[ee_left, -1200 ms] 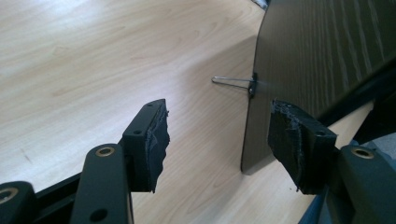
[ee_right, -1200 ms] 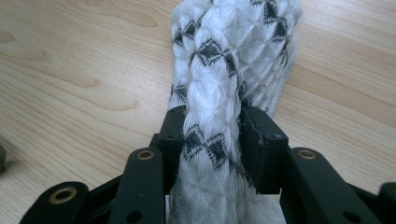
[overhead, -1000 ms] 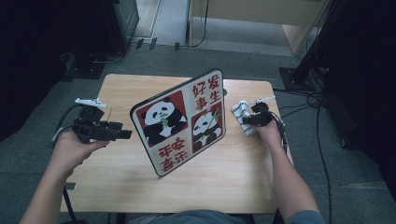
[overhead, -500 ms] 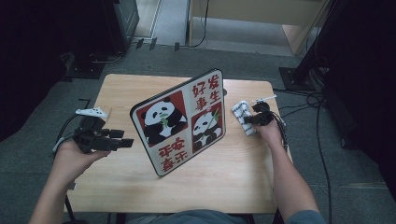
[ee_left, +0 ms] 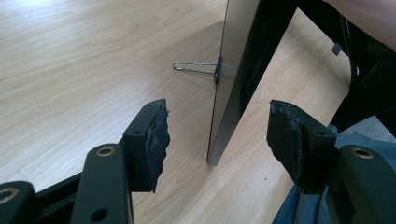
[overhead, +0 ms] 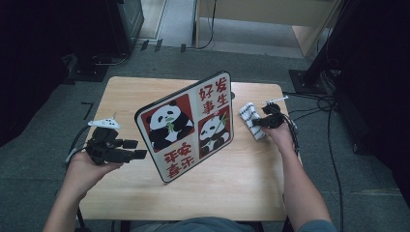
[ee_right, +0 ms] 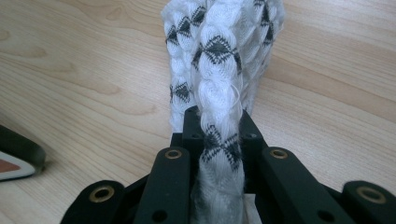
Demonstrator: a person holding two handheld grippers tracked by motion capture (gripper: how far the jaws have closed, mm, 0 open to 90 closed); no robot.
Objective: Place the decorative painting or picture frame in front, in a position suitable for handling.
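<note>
The worktop (overhead: 241, 193) is a light wooden surface standing on a grey floor, and the panda sign (overhead: 186, 126) stands near its centre as the reference item. The panda sign is a dark-edged square panel, propped upright and tilted back, showing two panda pictures and red characters on its face. In the left gripper view the sign appears edge-on, with a thin wire stand (ee_left: 194, 69) projecting from its rear face down toward the wood. The left gripper (overhead: 138, 149) is held in the person's left hand (overhead: 87, 166), left of the sign and apart from it, near the worktop's left edge; its jaws are spread wide and grasp nothing, with the sign's lower corner visible between them farther off. The right gripper (overhead: 255, 122) is held in the person's right hand (overhead: 280, 135), right of the sign. Its jaws are clenched on a white cloth (ee_right: 219, 60) with a black diamond pattern, which lies bunched on the worktop just beside the sign's right edge.
</note>
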